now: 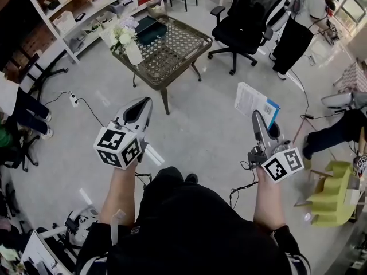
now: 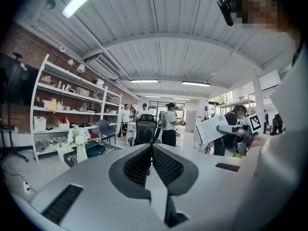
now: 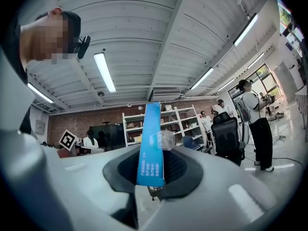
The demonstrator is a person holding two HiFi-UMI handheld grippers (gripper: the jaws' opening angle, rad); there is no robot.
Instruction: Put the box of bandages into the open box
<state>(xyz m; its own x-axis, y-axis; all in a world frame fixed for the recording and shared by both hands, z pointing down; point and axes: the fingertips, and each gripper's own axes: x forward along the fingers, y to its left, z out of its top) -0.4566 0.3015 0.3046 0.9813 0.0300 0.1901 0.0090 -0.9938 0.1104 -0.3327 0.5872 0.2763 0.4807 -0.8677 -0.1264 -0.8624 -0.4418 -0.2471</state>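
In the head view my right gripper (image 1: 257, 119) is shut on the box of bandages (image 1: 256, 103), a flat white box with a blue edge, held up over the floor. The right gripper view shows the blue edge (image 3: 150, 143) standing upright between the jaws. My left gripper (image 1: 144, 103) is shut with nothing in it; in the left gripper view its tips (image 2: 152, 146) touch. A dark green box (image 1: 150, 29) lies on the wire-mesh table (image 1: 172, 59), well ahead of both grippers, beside a vase of white flowers (image 1: 123, 39).
A black office chair (image 1: 246, 16) stands right of the table, and a person (image 1: 301, 22) beyond it. Shelves (image 1: 86, 10) line the far left wall. A yellow-green chair (image 1: 335, 196) is at the right. Cables and a power strip (image 1: 73, 99) lie on the floor.
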